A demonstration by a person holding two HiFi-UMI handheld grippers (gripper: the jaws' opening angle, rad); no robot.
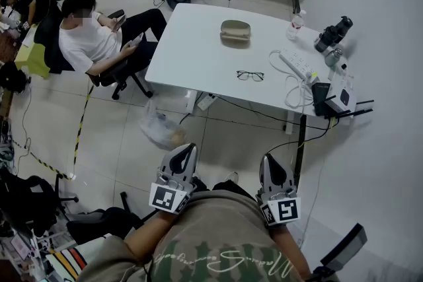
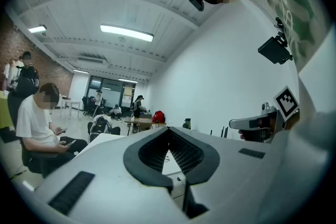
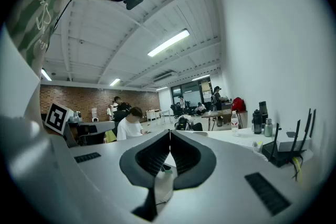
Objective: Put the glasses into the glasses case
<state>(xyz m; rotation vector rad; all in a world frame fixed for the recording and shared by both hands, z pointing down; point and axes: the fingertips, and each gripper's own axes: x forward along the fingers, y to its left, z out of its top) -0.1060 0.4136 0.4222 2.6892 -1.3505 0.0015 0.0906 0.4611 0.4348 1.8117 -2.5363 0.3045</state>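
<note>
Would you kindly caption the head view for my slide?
Left gripper and right gripper, both shut, held short of the white table bearing glasses and glasses case.

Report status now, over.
Left gripper and right gripper shut, empty, short of the table. Glasses on it, apart from case. Nothing between them.

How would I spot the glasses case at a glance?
Find the big white table. The glasses case lies near its far edge, beyond the dark-framed glasses. It is the only beige, rounded box there; its neighbours are a clear bottle and a white power strip.
</note>
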